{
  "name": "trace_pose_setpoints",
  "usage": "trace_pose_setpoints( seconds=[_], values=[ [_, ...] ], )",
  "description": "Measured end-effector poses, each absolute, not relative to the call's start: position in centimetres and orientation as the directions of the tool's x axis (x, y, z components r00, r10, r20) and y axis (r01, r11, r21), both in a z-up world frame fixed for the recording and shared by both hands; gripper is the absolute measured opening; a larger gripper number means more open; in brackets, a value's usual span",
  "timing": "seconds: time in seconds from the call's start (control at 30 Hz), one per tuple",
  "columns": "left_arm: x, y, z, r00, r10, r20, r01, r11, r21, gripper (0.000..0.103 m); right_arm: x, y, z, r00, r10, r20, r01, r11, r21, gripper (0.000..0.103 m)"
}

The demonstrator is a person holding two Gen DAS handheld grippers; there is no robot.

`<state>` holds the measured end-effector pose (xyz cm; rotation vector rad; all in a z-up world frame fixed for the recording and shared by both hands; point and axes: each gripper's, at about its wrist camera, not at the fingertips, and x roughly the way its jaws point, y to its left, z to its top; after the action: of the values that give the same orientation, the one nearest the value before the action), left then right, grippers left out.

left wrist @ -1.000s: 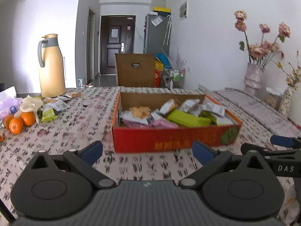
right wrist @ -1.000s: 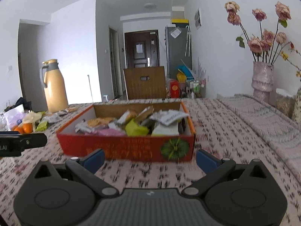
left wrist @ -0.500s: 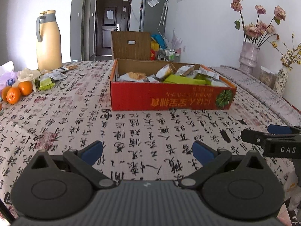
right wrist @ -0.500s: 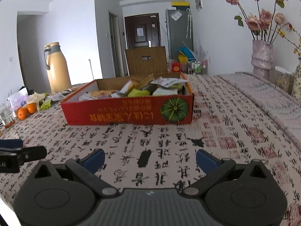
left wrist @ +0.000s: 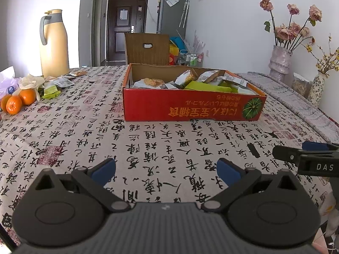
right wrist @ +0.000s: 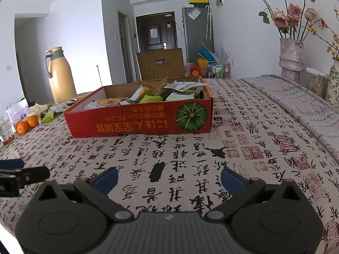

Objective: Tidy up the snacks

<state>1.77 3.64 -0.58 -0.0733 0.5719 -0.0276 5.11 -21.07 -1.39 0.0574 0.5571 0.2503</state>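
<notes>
A red cardboard box with a pumpkin picture stands on the calligraphy tablecloth, holding several snack packets. It also shows in the right wrist view, with its snack packets. My left gripper is open and empty, well in front of the box. My right gripper is open and empty too, beside the left one near the table's front edge. More loose snack packets lie at the far left by the thermos.
A tan thermos stands at the back left, with oranges and a plastic bag near it. Vases with dried flowers stand at the right. A wooden chair back rises behind the table. A glass is at the left edge.
Both grippers have drawn back from the box toward the table's front edge and lowered. The box now looks farther away. Both stay open and empty.
</notes>
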Motion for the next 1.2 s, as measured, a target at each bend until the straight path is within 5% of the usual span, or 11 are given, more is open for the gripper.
trace_pose_setpoints(
  seconds=[1.2],
  values=[
    [1.70,3.46,-0.47,0.843,-0.040,-0.536,0.001,0.997,-0.074,0.103,5.06,-20.79,-1.24,0.821,0.253,-0.512,-0.223,0.967,0.120,0.103]
  ],
)
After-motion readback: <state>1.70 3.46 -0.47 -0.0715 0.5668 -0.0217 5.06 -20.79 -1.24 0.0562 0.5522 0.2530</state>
